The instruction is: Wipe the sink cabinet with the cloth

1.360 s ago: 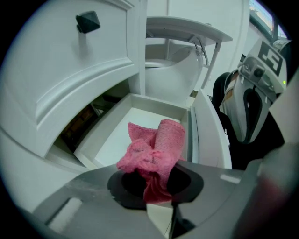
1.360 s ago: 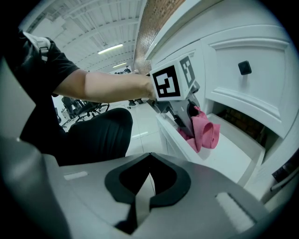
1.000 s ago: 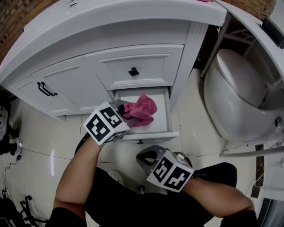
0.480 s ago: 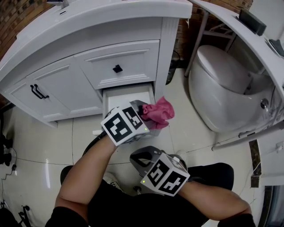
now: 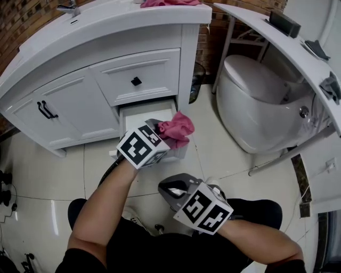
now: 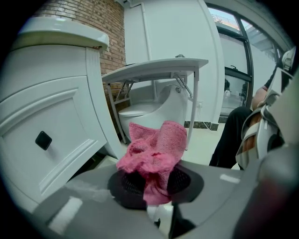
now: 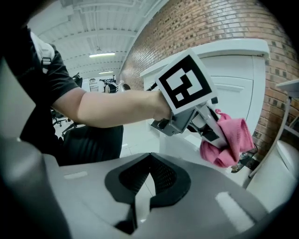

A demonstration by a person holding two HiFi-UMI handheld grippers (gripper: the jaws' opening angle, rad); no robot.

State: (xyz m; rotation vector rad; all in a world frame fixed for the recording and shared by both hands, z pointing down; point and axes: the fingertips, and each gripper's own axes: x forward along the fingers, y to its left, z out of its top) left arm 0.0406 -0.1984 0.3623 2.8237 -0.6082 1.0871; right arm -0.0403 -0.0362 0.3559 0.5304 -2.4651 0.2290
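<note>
1. Left tongs (image 6: 157, 193) are clamped on a crumpled pink terry cloth (image 6: 155, 154). The cloth bunches up out of the jaws, with a short tail hanging below them.
2. In the head view the cloth is held in the air just in front of the open bottom drawer (image 5: 145, 111) of the white wooden sink cabinet (image 5: 74, 101), over the drawer's right front corner.
3. I cannot tell whether the cloth touches the drawer front.
4. Right tongs (image 7: 142, 184) have their jaws drawn together with only a slim slit between the pads, and nothing is in them.
5. Right tongs are held low, near the person's lap and below the left tongs, well apart from the cabinet.
6. The right gripper view looks up at the left tongs and their marker cube, with the pink cloth sticking out on the far side.
7. The upper drawer with the small black square knob (image 5: 136, 81) is closed, and so is the door with the black bar handle (image 5: 46, 109).
8. A second pink cloth (image 5: 170, 2) lies on the cabinet's top edge.
9. A white ceramic toilet (image 5: 256, 106) stands right of the cabinet on the glossy pale tiled floor (image 5: 48, 176).
</note>
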